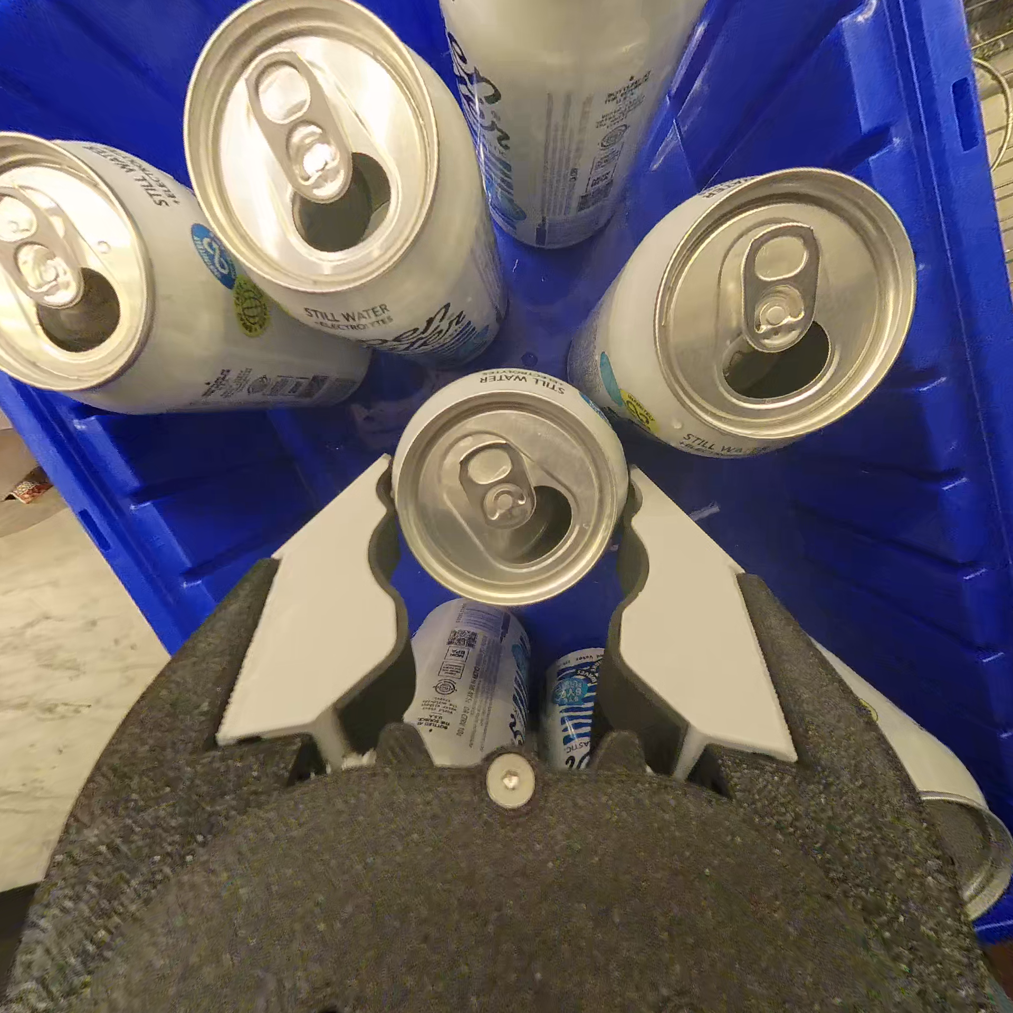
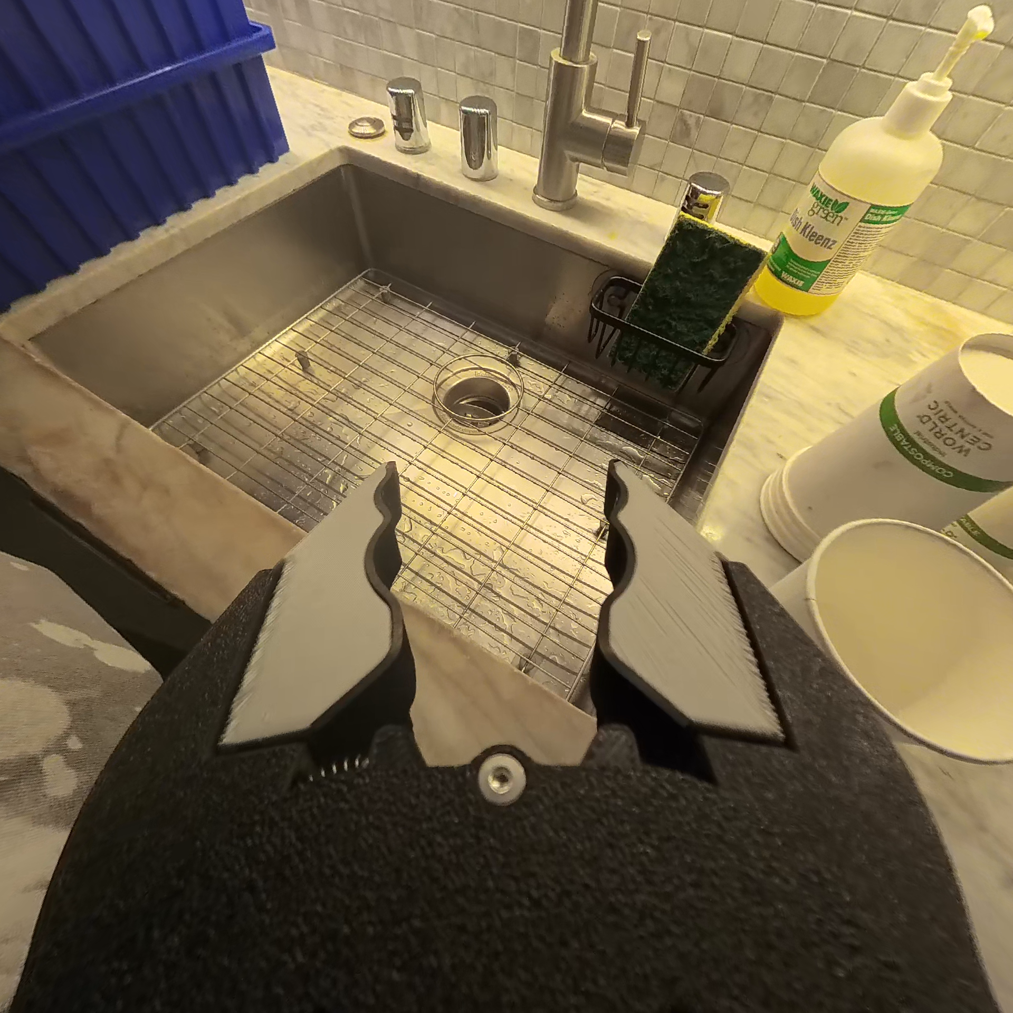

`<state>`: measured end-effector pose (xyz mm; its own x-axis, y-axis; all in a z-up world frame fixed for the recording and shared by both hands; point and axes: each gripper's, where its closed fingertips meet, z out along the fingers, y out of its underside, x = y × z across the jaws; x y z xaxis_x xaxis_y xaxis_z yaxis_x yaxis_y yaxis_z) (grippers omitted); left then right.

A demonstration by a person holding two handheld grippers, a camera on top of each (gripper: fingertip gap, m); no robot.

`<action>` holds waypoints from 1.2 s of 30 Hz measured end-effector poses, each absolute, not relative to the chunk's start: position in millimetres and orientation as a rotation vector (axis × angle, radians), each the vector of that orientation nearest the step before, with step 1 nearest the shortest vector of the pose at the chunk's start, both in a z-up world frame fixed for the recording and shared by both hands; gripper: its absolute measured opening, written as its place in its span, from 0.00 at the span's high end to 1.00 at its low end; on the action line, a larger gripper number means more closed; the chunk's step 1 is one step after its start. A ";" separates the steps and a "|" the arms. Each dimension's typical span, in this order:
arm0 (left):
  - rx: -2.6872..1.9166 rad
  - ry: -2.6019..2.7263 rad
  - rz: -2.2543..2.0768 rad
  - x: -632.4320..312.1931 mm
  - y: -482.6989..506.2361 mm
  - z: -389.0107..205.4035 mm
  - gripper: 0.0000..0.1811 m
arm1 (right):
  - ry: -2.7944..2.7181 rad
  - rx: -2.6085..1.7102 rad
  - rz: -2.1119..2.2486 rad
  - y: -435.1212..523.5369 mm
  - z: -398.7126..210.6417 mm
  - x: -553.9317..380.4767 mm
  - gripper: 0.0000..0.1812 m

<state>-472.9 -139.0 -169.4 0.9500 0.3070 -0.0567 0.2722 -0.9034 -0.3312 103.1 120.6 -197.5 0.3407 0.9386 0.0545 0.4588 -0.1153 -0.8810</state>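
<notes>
Blue bin [image 1: 822,548] holds opened white cans. Left gripper [image 1: 510,493] points down into it, jaws clenched on one upright can [image 1: 510,493] by its sides, others all round. Right gripper [image 2: 501,482] hovers over near sink [image 2: 246,285] edge, jaws released, empty; cups [image 2: 899,647] right on desk [image 2: 822,373].

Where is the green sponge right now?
In the right wrist view, the green sponge stands in a black wire caddy at the sink's back right corner, just left of the soap bottle.
</notes>
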 end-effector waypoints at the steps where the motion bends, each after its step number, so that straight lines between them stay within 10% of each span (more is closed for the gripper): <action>1: -2.774 -0.425 0.157 -473.1 -138.9 -169.4 0.57 | -1.259 -1.727 0.686 120.2 -198.3 102.3 0.59; 19: -2.718 -0.357 0.361 -447.2 -163.6 -57.9 0.59 | -1.358 -1.596 0.799 113.7 -159.7 60.7 0.55; 36: -2.534 0.156 0.010 -182.5 -39.0 12.1 0.58 | -1.598 -1.033 1.273 -20.6 -14.6 -83.7 0.48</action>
<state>-182.5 -39.0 12.1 0.9931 -0.1096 -0.0416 -0.1139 -0.8169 -0.5655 -83.7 -20.6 -14.6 -0.3206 0.9409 0.1089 0.1040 0.1492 -0.9833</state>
